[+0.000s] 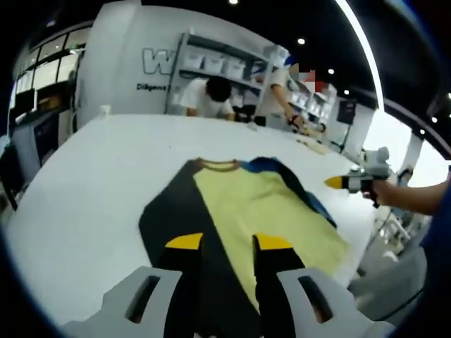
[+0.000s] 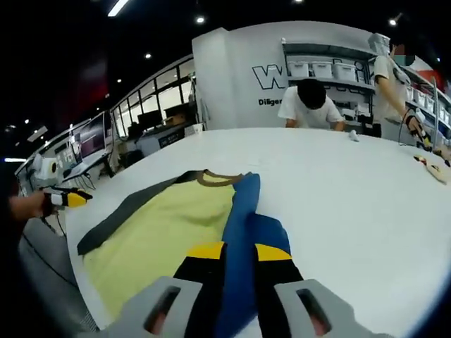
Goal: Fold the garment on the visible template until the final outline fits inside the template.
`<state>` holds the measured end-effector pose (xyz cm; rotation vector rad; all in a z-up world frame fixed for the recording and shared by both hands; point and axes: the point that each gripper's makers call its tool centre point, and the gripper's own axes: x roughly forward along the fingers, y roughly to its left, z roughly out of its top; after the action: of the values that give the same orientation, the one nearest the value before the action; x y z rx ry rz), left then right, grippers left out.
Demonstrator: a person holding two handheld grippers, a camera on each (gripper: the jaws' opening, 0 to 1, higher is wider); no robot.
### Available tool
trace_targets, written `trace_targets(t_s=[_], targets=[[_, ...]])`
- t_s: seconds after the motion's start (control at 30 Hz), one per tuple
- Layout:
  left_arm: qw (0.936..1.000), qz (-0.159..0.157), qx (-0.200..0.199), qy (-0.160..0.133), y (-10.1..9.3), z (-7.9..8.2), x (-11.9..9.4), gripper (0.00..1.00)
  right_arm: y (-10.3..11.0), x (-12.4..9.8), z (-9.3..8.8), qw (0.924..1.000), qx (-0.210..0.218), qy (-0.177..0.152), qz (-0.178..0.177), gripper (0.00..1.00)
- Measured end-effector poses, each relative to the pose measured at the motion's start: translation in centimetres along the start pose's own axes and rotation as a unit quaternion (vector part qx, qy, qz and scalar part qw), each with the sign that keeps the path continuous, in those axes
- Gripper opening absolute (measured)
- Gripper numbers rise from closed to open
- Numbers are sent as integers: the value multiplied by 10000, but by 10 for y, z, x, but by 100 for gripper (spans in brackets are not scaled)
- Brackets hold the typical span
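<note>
The garment (image 1: 261,211) lies flat on the white table (image 1: 91,190), a yellow shirt with a dark side panel and a blue side panel; its brown-edged collar (image 1: 220,165) points away from both grippers, so its long axis runs straight ahead from the jaws toward the far side of the table. In the left gripper view the left gripper (image 1: 229,243) sits just over the near edge, where the dark panel meets the yellow, its yellow-tipped jaws standing apart with cloth showing in the gap. In the right gripper view the right gripper (image 2: 239,251) sits at the near end of the blue panel (image 2: 243,211), jaws likewise parted with blue cloth between them; whether either pair touches the fabric I cannot tell. The right gripper also shows at the right of the left gripper view, off the cloth. Beyond the table, two people in white shirts (image 2: 310,105) lean before shelving (image 2: 331,67).
</note>
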<state>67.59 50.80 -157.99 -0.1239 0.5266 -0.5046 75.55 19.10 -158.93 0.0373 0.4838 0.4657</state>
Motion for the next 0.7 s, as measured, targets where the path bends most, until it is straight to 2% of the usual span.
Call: trace_targets(t_s=[0.07,0.13,0.17,0.33,0.5,0.57,0.7], targets=[[10000,23,11,-4,-2,0,-6,26,4,-9,-8,10000,39,37,14,12],[10000,68,-71,-13,-7,-9,-19,28,10,-36,-39,9995,-78,283,-117,13],[9999,80,-77,-9,-6,-11,-21,28,10,-41,-47,9989,-148,389,-198,13],[9999,103,-89,6,-5,-16,-26,28,9,-52,-66,9974,-218,592,-360,14],[9999,93,-133,-3,-8,-21,-31,27,25,-66,-98,9947,-265,919,-366,18],[9999,82,-139,26,-13,-25,-32,27,29,-67,-117,9907,-462,1176,-515,16],[9999,37,-109,20,-17,-25,-34,27,20,-63,-129,9884,-449,1178,-842,0]])
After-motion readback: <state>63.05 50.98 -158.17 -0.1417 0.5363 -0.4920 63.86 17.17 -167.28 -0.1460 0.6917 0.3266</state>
